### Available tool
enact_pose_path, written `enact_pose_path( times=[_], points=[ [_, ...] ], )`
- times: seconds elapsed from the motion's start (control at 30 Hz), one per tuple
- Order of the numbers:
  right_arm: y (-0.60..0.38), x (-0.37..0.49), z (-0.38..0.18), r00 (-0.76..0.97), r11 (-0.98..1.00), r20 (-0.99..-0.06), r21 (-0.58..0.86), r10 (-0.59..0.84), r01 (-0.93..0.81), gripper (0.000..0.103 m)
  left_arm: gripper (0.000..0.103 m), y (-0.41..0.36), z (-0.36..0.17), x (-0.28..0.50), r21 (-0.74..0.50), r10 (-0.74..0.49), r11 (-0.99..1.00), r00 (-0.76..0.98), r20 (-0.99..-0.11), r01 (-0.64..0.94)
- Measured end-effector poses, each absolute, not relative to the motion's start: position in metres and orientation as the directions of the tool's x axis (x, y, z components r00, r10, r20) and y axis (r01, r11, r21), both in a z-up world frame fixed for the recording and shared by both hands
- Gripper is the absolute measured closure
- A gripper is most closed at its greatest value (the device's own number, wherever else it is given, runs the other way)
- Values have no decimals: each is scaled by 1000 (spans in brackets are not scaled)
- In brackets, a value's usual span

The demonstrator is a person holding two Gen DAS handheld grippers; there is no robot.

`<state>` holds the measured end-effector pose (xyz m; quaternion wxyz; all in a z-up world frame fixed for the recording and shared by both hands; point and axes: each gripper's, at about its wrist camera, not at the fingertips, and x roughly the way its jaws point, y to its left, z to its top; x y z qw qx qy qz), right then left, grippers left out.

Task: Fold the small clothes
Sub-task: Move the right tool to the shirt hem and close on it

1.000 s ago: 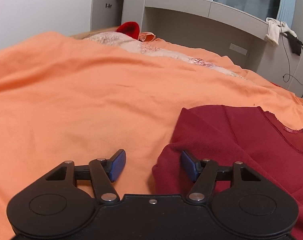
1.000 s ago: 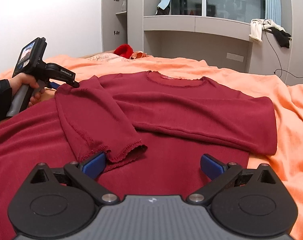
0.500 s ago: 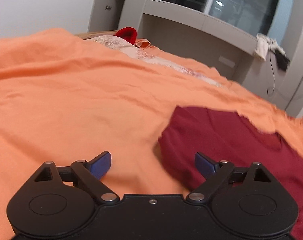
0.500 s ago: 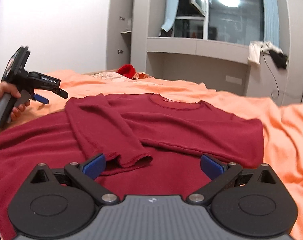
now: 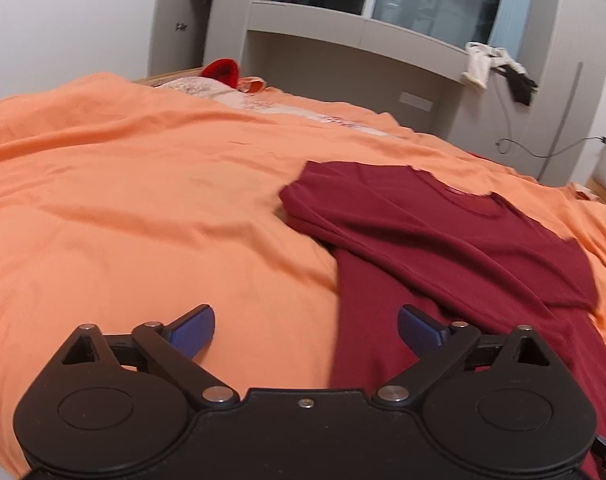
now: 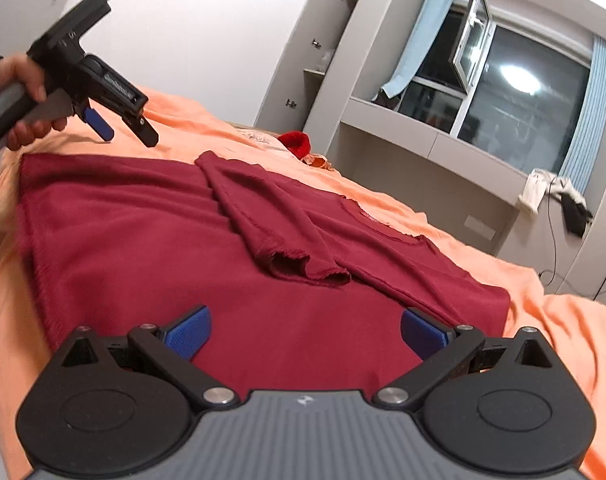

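Observation:
A dark red long-sleeved sweater (image 6: 151, 248) lies flat on the orange bed cover (image 5: 123, 208), both sleeves folded in across its chest. The cuff of one folded sleeve (image 6: 303, 264) lies on the middle of the body. My left gripper (image 5: 305, 330) is open and empty, held above the bed at the sweater's left edge (image 5: 351, 320). It also shows in the right wrist view (image 6: 119, 128), raised above the sweater's far left corner. My right gripper (image 6: 305, 330) is open and empty above the sweater's lower part.
A red item (image 5: 223, 72) and a patterned cloth (image 5: 207, 90) lie at the head of the bed. A grey shelf unit (image 5: 355, 40) with a window stands behind, with clothes (image 5: 495, 68) hanging off it. The orange cover spreads wide to the left.
My left gripper let go of the sweater's shoulder, opened wide and drew back and up. My right gripper rose and tilted, staying open.

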<state>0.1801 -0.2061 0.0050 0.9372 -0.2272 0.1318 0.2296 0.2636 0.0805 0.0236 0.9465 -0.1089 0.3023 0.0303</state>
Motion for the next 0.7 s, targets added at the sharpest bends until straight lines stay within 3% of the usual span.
enact_pose_path(
  times=[0.17, 0.4, 0.57, 0.63, 0.7],
  points=[
    [-224, 150, 4, 853, 792, -343, -344, 394, -505, 0, 1, 65, 22, 209, -180, -68, 983, 857, -511, -29],
    [-220, 101, -15, 849, 714, -369, -468, 379, -522, 0, 1, 57, 25, 138, -175, -160, 979, 917, -366, 101],
    [-204, 82, -23, 873, 681, -312, -547, 375, -487, 1, 1, 56, 22, 121, -181, -181, 976, 917, -355, 122],
    [-200, 77, -23, 866, 687, -301, -526, 400, -500, 5, 1, 54, 23, 118, -156, -180, 979, 923, -341, 133],
    [-194, 78, -24, 859, 678, -311, -527, 406, -511, 24, 1, 52, 23, 116, -135, -173, 982, 926, -335, 134]
  ],
)
